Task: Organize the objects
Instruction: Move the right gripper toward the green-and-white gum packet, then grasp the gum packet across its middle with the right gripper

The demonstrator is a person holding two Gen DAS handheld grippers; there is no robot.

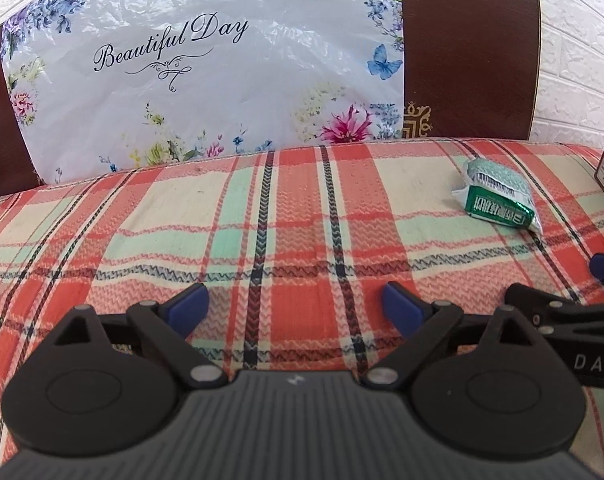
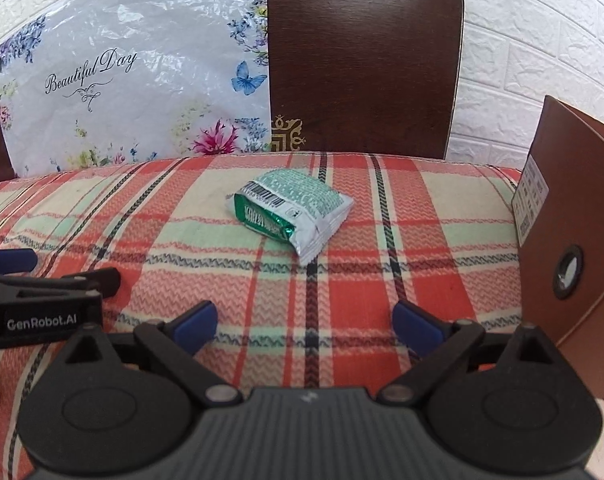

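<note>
1. Left gripper (image 1: pixel 295 304): blue-padded fingers spread wide apart, nothing between them, poised low over the plaid cloth (image 1: pixel 237 216). Also visible at the left edge of the right wrist view.
2. Right gripper (image 2: pixel 304 322): fingers likewise spread apart and empty, aimed at the packet ahead; well short of contact.
3. Green-and-white packet (image 2: pixel 291 210): lying flat on the plaid cloth, roughly centred in the right wrist view and far right in the left wrist view (image 1: pixel 498 196). Clear of everything else; brown cardboard box (image 2: pixel 574 232) standing off to its right, floral plastic bag (image 2: pixel 133 80) propped against the dark wooden headboard (image 2: pixel 366 56) behind.
4. Handling, judged from appearance: thin film wrapper, probably light and soft, contents yielding under pressure. Glossy surface likely slippery; crimped end seams stiffer than the body. Low breakage risk, some risk of crushing or of sliding out of the pads.
5. Suggested hold, as a judgement: across the short width of the body, pads closing on the two long sides near the middle, with moderate force. Alternative: pinch on the crimped seam at the near corner, though prone to swinging.
6. Soft bedding underneath: likely to sink when pressed, so a shallow approach preferable.
7. Task status: packet not yet taken up; destination not evident.
</note>
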